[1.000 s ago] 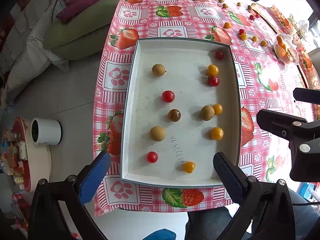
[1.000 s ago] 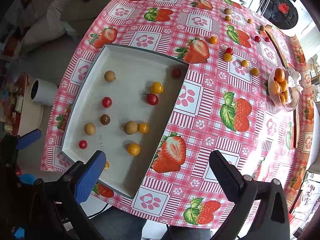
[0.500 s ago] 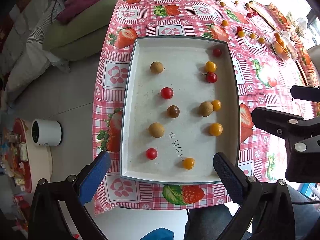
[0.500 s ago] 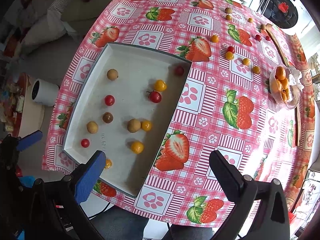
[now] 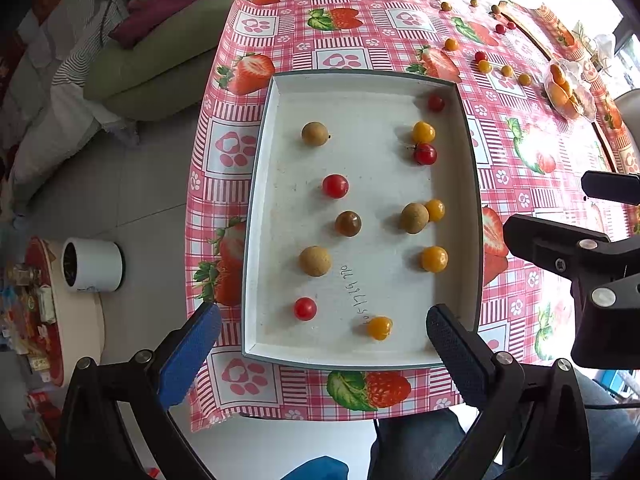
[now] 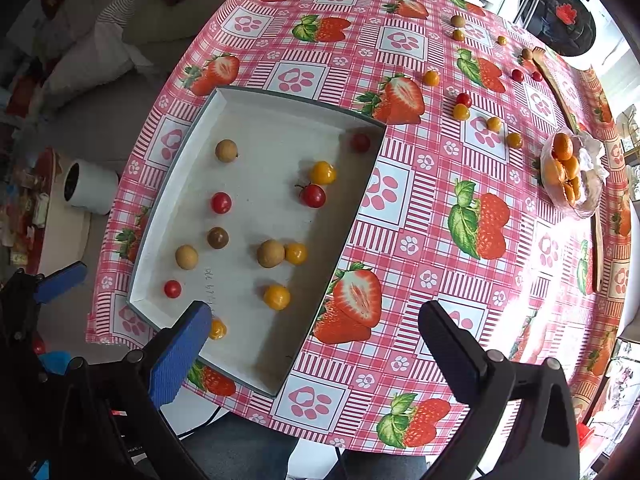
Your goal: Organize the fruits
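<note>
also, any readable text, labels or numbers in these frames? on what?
Handwritten dark marks on the floor of the white tray, sideways to the camera: digit-like, but too scrawled to read reliably.
The same marks in the right wrist view: too small to read.
Packets on the low round table beside the tray's table: print blurred, unreadable.
Tablecloth: pictures only, no words.
</note>
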The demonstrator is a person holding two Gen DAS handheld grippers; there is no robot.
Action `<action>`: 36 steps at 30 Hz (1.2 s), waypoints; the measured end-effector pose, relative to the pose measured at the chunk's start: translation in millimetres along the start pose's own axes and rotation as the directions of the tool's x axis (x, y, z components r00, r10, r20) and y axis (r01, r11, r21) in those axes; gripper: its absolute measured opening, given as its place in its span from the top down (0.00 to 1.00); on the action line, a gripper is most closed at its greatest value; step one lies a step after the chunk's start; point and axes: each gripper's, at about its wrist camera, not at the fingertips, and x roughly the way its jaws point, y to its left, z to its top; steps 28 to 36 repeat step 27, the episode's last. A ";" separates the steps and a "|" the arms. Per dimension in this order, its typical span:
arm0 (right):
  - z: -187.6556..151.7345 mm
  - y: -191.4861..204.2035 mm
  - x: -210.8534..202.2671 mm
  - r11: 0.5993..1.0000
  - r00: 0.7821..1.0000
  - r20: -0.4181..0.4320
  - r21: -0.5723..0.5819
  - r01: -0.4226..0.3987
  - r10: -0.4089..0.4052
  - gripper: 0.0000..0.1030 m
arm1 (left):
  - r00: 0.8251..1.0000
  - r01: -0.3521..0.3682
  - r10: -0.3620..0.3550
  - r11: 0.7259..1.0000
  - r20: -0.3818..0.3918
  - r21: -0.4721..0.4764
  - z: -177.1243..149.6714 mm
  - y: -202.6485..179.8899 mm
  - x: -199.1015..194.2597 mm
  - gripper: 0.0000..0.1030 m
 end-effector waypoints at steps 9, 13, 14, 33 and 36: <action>1.6 1.7 4.9 1.000 1.000 -0.011 0.010 0.000 0.000 0.00 | 1.000 0.007 -0.008 1.000 -0.018 -0.011 0.0 2.4 5.2 0.00; 2.1 1.7 4.7 1.000 1.000 -0.008 0.010 -0.001 0.001 0.00 | 1.000 0.014 -0.014 1.000 -0.025 -0.014 1.4 2.8 7.0 0.00; 2.3 1.1 4.9 1.000 1.000 -0.009 0.012 -0.001 0.001 0.00 | 1.000 0.014 -0.014 1.000 -0.027 -0.014 1.9 2.7 7.6 0.00; 4.4 -1.7 6.2 1.000 1.000 -0.016 0.021 -0.001 0.001 0.00 | 0.999 0.045 -0.045 0.999 -0.009 -0.023 4.8 0.3 6.6 0.00; 4.4 -1.7 6.2 1.000 1.000 -0.016 0.021 -0.001 0.001 0.00 | 0.999 0.045 -0.045 0.999 -0.009 -0.023 4.8 0.3 6.6 0.00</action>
